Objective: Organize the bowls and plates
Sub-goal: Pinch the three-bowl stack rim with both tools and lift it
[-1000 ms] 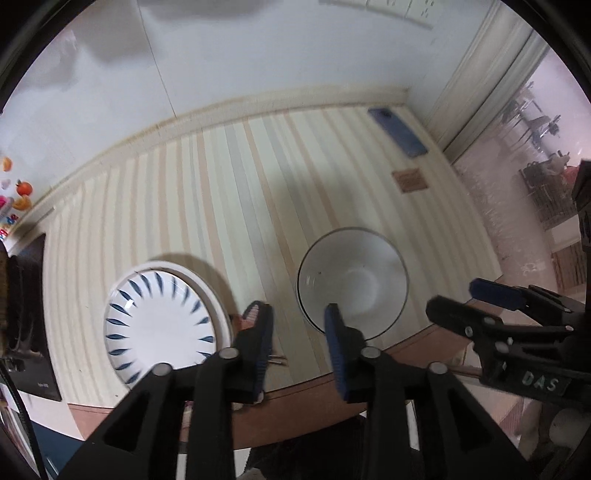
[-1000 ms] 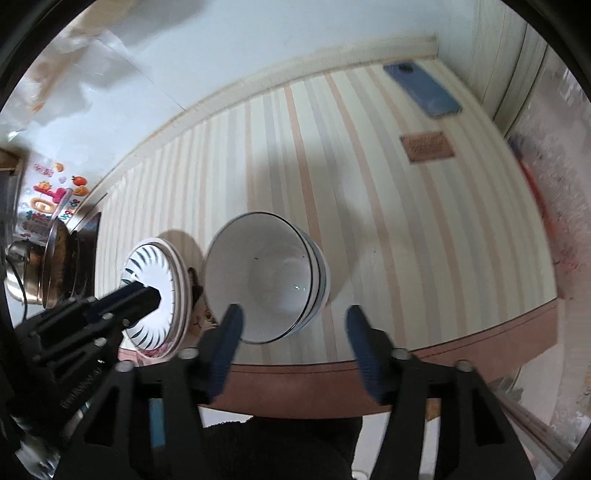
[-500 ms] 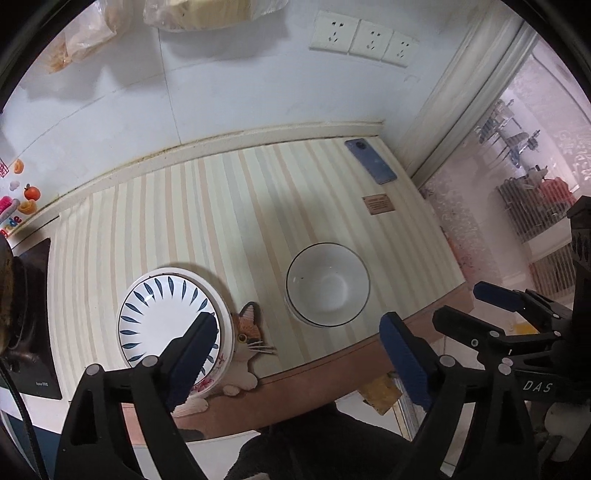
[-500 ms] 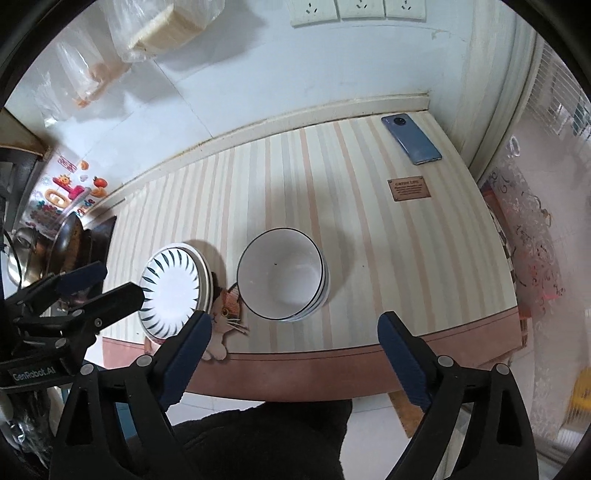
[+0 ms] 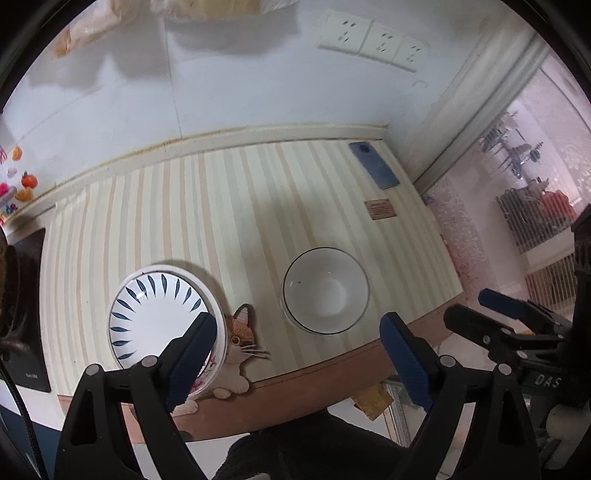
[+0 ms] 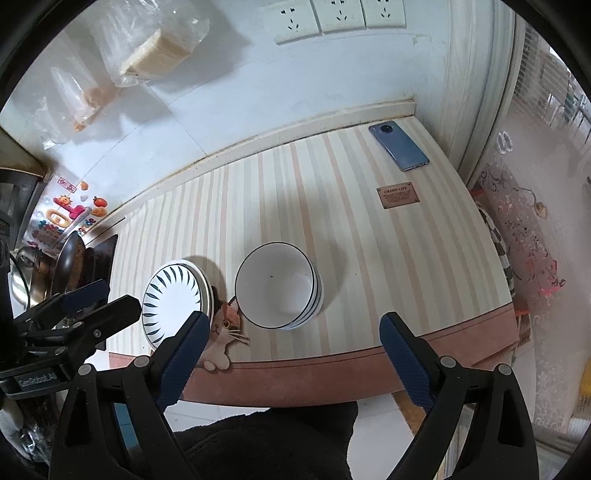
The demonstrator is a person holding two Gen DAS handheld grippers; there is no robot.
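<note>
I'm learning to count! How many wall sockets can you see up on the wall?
3 wall sockets, side by side in a row high on the wall above the table: left, middle, right. Any beyond the picture's edge would be hidden.

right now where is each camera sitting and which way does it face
Left wrist: on the left gripper, high, tilted down at the striped table and plate stack; its open fingers and the right gripper show.
Right wrist: on the right gripper, looking down at the bowl stack; its open fingers, the left gripper and dark clothing show.
Shared: plates, bowls, cat mat, phone, sockets.
</note>
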